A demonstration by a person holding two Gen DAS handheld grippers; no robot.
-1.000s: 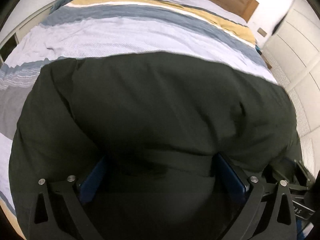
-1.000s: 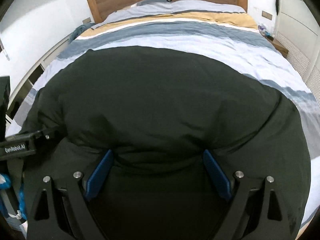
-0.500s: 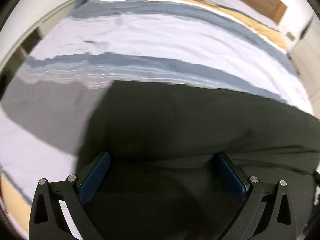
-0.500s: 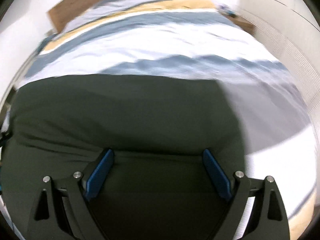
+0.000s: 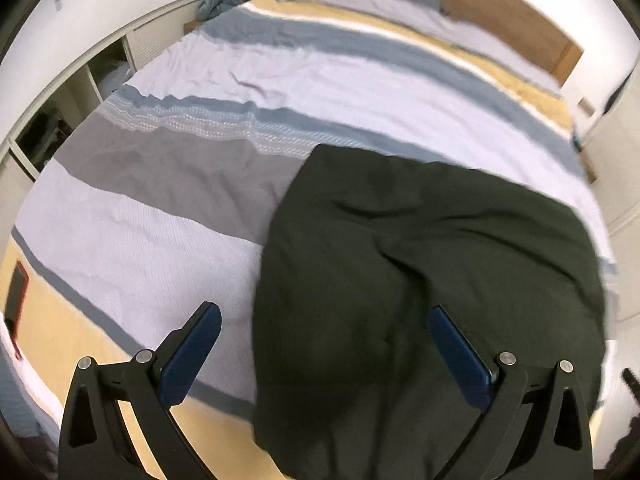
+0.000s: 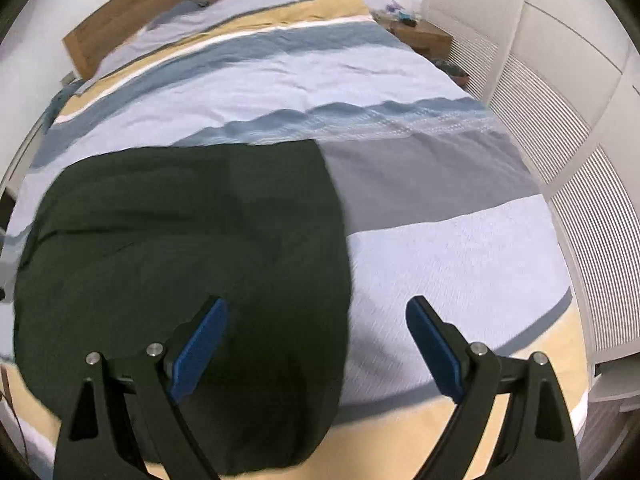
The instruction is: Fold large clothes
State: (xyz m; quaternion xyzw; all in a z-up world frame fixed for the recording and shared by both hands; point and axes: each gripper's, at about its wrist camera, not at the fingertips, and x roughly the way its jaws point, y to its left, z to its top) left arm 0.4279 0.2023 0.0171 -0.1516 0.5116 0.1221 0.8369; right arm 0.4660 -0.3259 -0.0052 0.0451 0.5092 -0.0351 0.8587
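I see a dark green garment (image 5: 432, 272) lying folded on a bed with a striped bedspread (image 5: 168, 216) of lilac, grey, blue and yellow bands, near the foot of the bed. My left gripper (image 5: 324, 320) has its blue-padded jaws spread wide and grips nothing; the garment lies below it, filling the right side of that view, its left edge running between the two fingers. My right gripper (image 6: 316, 316) is likewise wide open and empty, with the garment (image 6: 184, 248) below and to its left, the cloth's right edge passing between its fingers and bare bedspread (image 6: 448, 264) under the right one.
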